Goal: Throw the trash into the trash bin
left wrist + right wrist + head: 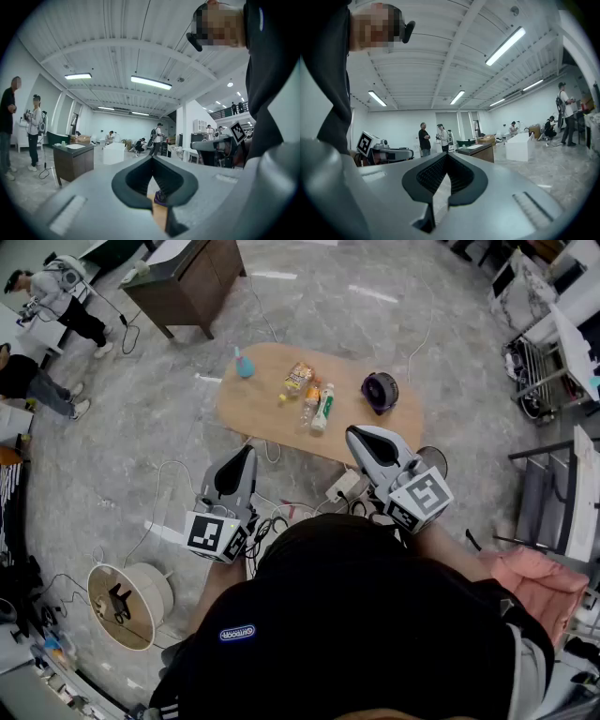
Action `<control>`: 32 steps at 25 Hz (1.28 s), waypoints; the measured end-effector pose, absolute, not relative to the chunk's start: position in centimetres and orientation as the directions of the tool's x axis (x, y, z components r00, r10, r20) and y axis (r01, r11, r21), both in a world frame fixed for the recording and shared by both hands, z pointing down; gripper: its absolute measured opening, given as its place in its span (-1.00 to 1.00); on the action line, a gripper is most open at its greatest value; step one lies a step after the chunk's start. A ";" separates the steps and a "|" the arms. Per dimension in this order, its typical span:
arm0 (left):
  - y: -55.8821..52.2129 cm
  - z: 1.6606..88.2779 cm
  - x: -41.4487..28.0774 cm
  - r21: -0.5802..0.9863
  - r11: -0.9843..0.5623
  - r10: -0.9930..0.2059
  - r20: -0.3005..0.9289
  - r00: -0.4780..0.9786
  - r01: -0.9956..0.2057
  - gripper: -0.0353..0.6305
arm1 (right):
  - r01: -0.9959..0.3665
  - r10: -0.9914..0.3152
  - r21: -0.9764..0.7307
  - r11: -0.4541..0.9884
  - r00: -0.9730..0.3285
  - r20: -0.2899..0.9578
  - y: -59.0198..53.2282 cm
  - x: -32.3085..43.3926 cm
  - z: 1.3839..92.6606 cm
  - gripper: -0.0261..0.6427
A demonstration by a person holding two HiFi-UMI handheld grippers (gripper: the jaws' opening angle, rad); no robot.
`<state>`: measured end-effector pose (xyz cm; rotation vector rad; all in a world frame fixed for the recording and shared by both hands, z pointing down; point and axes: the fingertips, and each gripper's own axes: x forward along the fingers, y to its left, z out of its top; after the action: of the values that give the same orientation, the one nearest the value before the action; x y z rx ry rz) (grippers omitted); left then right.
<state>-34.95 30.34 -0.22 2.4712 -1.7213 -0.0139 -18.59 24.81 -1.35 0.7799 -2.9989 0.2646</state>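
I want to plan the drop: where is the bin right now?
In the head view, the dark round bin stands at the right end of the wooden table, right of the bottles.

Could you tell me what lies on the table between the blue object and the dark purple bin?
The head view shows a snack bag and two bottles lying between the blue object and the dark purple bin.

One camera overhead, two riding low
The head view looks steeply down past the person's chest to the wooden table a little ahead; both gripper views face level and outward, sharing the dark cabinet.
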 end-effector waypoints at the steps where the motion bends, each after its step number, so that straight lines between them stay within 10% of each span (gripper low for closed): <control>1: 30.3 -0.4 -35.0 0.106 -0.340 -0.935 0.068 0.348 -0.935 -0.89 | -0.482 -0.476 -0.155 0.862 -0.876 0.079 24.8 -18.8 -1.4 -0.83; 17: 29.7 0.9 -35.8 0.117 -0.320 -0.939 0.097 0.331 -0.940 -0.78 | -0.542 -0.540 -0.195 0.818 -0.839 0.065 23.6 -18.7 -0.2 -0.82; 25: 29.7 2.1 -35.9 0.091 -0.287 -0.950 0.103 0.296 -0.954 -0.42 | -0.547 -0.540 -0.243 0.801 -0.836 0.100 23.0 -18.4 2.0 0.19; 32: 29.2 2.7 -34.1 0.066 -0.242 -0.960 0.130 0.249 -0.968 -0.29 | -0.554 -0.534 -0.258 0.791 -0.832 0.148 21.7 -16.1 3.5 0.28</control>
<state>-34.09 29.16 2.74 2.3752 -1.8458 0.0944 -16.11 21.65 3.52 0.8850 -2.9090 0.4513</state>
